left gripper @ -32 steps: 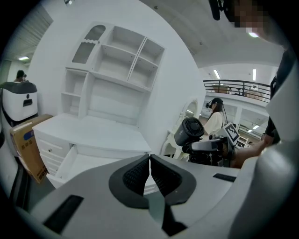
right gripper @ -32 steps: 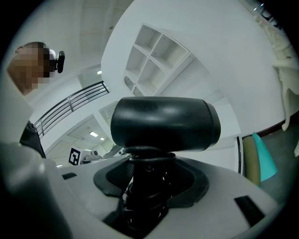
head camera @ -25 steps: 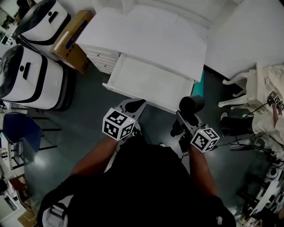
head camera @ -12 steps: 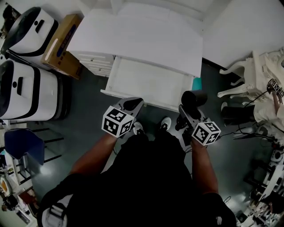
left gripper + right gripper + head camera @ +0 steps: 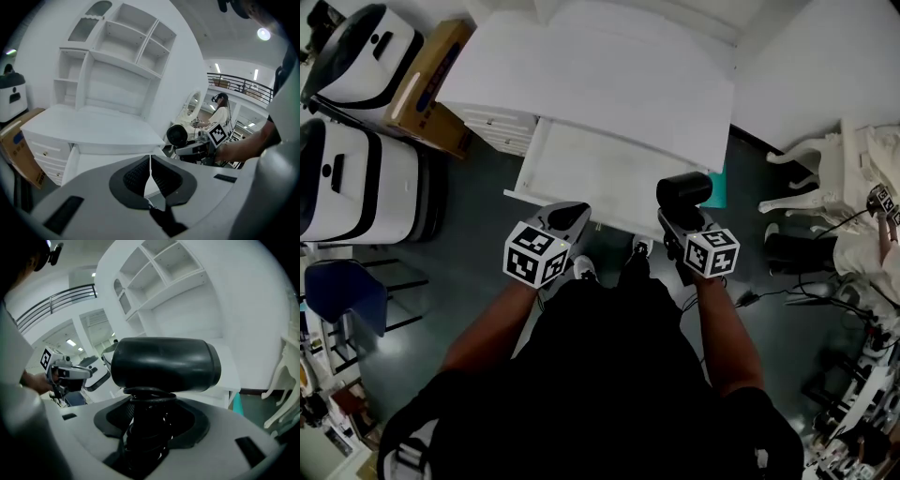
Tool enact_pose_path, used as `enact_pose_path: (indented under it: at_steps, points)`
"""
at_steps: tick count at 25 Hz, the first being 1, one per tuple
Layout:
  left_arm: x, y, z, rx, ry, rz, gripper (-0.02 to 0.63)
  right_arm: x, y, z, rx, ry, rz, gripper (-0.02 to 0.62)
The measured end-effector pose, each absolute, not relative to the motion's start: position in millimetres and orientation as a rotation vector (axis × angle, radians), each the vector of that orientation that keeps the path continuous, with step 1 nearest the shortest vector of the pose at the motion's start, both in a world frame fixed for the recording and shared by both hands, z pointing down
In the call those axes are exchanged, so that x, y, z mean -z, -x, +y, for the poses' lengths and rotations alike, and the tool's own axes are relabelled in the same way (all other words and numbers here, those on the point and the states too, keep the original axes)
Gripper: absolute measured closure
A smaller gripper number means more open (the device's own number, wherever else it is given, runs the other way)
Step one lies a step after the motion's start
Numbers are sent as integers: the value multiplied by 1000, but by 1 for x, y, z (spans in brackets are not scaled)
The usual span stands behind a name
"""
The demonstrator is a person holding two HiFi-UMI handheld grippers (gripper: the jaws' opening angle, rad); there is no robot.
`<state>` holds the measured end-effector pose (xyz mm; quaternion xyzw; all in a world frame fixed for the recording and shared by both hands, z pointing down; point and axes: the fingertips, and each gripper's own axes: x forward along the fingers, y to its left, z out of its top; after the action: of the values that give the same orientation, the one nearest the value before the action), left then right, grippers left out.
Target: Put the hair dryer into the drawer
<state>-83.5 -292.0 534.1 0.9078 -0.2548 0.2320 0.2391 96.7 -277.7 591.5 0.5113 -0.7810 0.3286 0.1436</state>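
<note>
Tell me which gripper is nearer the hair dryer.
Right. The right gripper is shut on the handle of the hair dryer, at the front edge of the open drawer. The left gripper, jaws together and empty, sits apart to its left.

layout, head view

desk (image 5: 609, 80) sits ahead, with a shelf unit (image 5: 123, 51) rising behind its top. drawer (image 5: 600, 173) stands pulled out of the desk's front, toward the person. cardboard box (image 5: 431, 80) lies just left of the desk. two bulky units (image 5: 352, 178) stand further left, one behind the other. chair (image 5: 342, 286) stands at the left edge, before the units. second chair (image 5: 825, 173) stands right of the desk. left gripper (image 5: 570, 216) is just before the drawer's front edge, left of the right gripper (image 5: 672, 217). hair dryer (image 5: 682, 188) has its handle between the right gripper's jaws and its head over the drawer's front right corner.
</note>
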Motion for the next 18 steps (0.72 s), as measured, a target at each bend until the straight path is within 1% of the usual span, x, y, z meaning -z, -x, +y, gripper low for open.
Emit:
enact_pose_path:
  at_steps: [8, 18]
  points:
    - [-553, 77, -316, -670, -2403, -781, 588, -664, -81, -327, -936, -1227, -2143, 364]
    - [-581, 61, -323, -734, -2325, -800, 588, -746, -65, -346, -837, -957, -2022, 364]
